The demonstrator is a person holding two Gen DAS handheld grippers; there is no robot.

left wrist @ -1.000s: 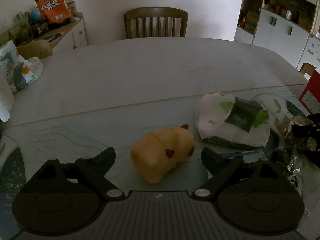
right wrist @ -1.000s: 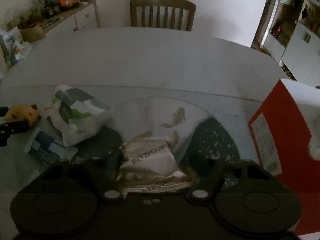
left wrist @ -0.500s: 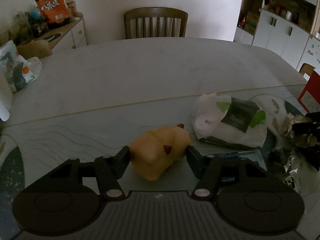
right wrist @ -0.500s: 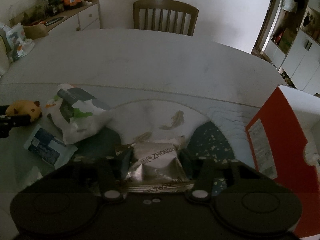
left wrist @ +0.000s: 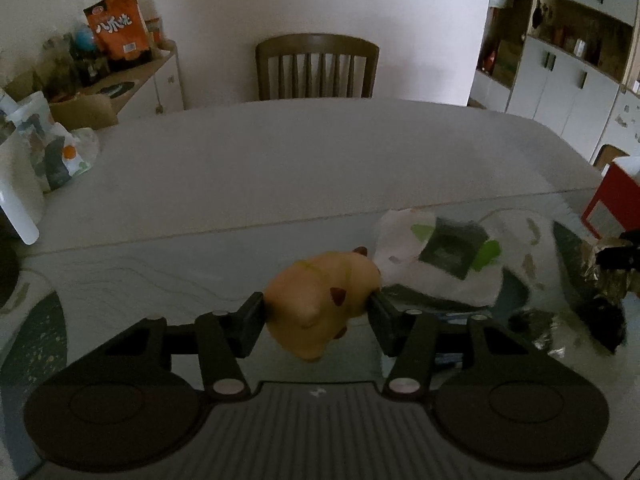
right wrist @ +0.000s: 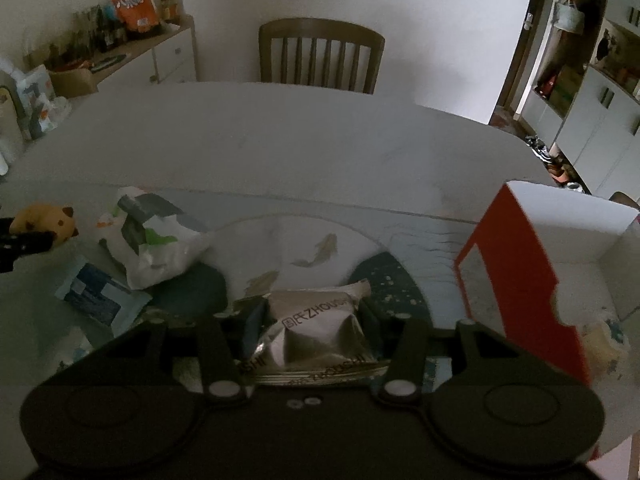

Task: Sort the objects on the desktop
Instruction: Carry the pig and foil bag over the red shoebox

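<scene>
My left gripper (left wrist: 318, 312) is shut on a yellow squishy animal toy (left wrist: 320, 300) and holds it just above the table; the toy also shows at the far left of the right wrist view (right wrist: 44, 220). My right gripper (right wrist: 308, 324) is shut on a silver foil snack packet (right wrist: 316, 332), lifted over the patterned mat (right wrist: 384, 280). A white and green plastic bag (left wrist: 436, 256) lies right of the toy, also seen in the right wrist view (right wrist: 152, 236). A blue wipes packet (right wrist: 100, 292) lies beside the bag.
An open red and white box (right wrist: 532, 272) stands close on the right of my right gripper. A wooden chair (left wrist: 316, 66) is behind the table. Bags and bottles (left wrist: 52, 152) crowd the table's far left, by a sideboard with an orange snack bag (left wrist: 118, 30).
Both grippers have closed, the left on the yellow toy and the right on the foil packet. Both have then risen a little with their objects.
</scene>
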